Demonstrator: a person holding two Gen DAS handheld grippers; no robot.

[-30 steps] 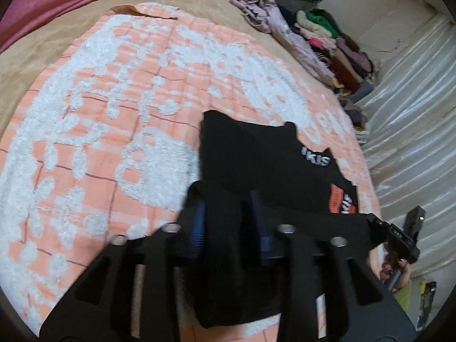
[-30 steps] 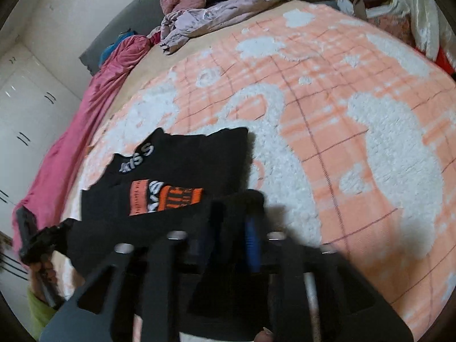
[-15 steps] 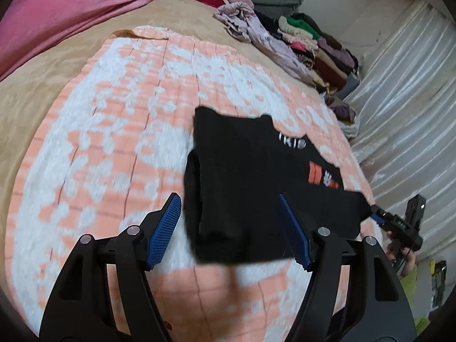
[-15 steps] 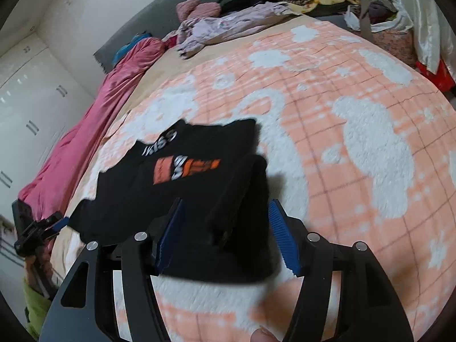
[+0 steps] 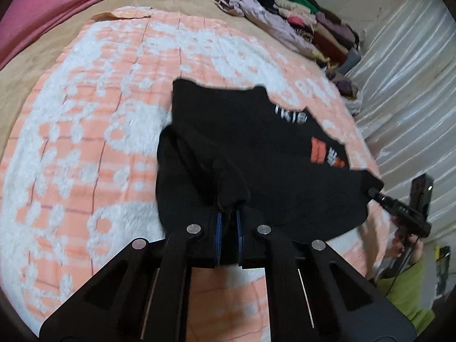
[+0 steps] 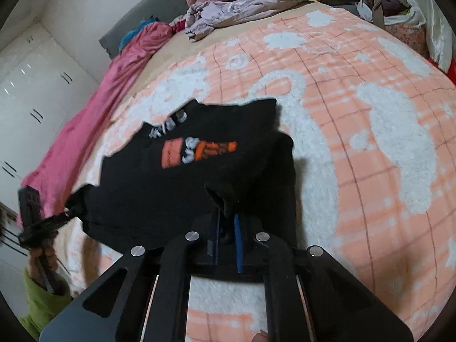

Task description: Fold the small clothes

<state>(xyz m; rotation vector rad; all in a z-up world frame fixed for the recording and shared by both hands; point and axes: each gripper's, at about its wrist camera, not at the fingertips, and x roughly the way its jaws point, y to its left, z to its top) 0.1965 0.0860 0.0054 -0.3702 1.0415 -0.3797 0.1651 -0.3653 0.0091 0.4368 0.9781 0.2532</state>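
Both grippers re-clamped on the black printed cotton T-shirt; near edge lifted for the next fold.

Half a second ago both jaw pairs were spread. Now the left gripper and right gripper are pinched on bunched near-side fabric. The rest is spread on the peach-and-white fleece blanket over the bed. A clothes pile is stacked far right, by the wall.

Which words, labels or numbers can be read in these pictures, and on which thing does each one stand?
White lettering on the black shirt: blurred, roughly "KISS", not certain.
Orange and white print under it on the shirt: too blurred to read.
Nothing else in either view carries readable text.
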